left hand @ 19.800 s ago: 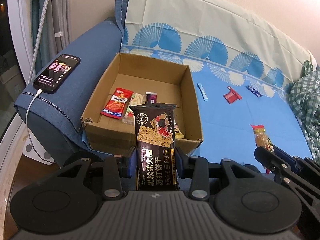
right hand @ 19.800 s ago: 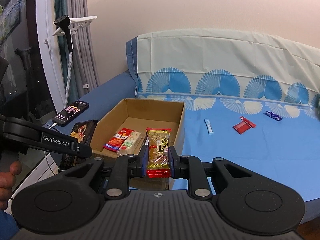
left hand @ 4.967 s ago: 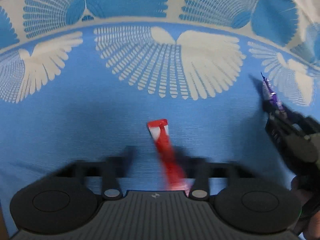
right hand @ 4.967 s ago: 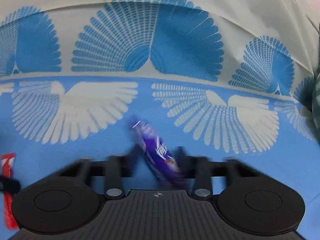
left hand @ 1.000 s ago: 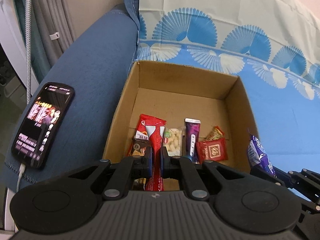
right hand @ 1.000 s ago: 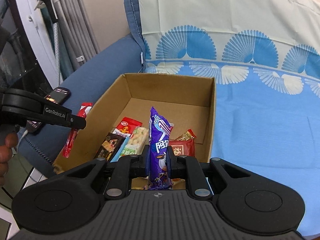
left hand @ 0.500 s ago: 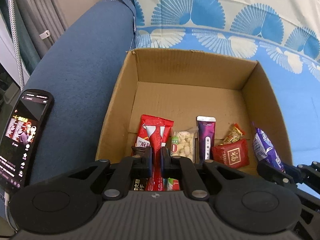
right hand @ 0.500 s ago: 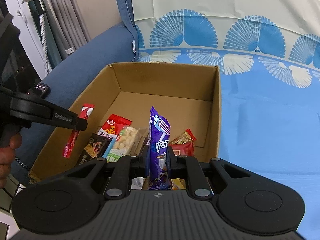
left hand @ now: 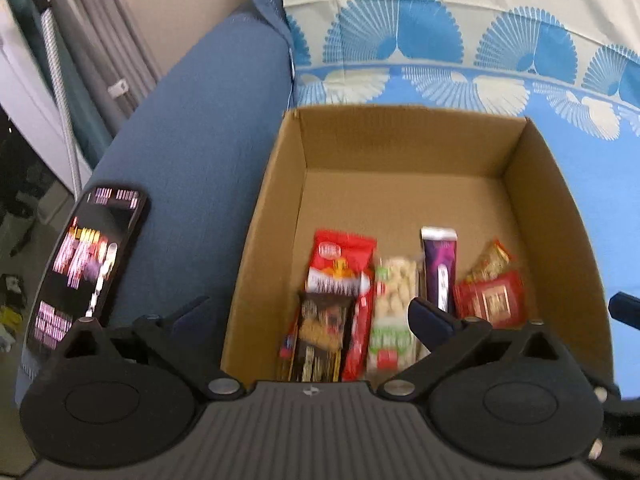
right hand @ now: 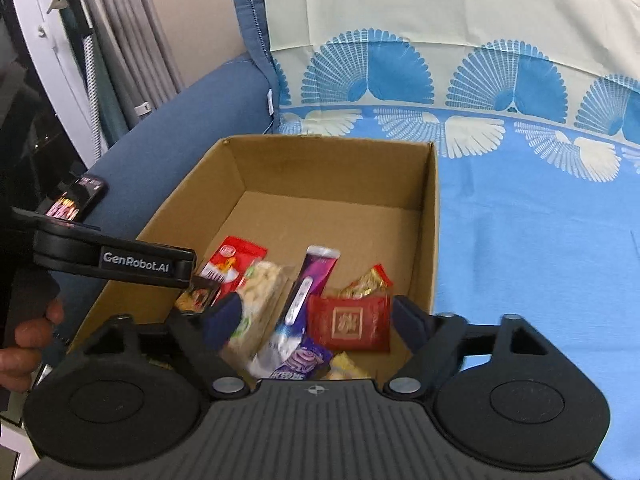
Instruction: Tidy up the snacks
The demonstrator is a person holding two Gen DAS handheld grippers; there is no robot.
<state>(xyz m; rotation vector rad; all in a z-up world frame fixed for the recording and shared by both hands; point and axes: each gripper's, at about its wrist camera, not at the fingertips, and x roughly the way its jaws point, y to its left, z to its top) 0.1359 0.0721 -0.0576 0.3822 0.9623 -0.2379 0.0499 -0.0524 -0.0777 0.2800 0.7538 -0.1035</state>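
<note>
As both tools spread open, snacks drop into the box (left hand: 276, 184).
Left tool (left hand: 308, 312) and right tool (right hand: 316, 320) hold nothing; the red stick (left hand: 358, 336) could bounce out.

Snack packets (left hand: 400, 280) lying flat (near end) in open cardboard box (left hand: 560, 208).

Both tongs are matte black plastic. Each body has a ribbed grey-black plate at the near edge with a small white cross mark at its middle, flanked by two round black discs with shallow oval recesses. Silver screws sit at the pivots of the angled link arms. The left tongs (left hand: 304, 312) and right tongs (right hand: 316, 316) end in dark blue pads (right hand: 222, 322). One black arm carries white lettering — "GenRobot.AI". A hand (right hand: 24, 344) grips its handle.
</note>
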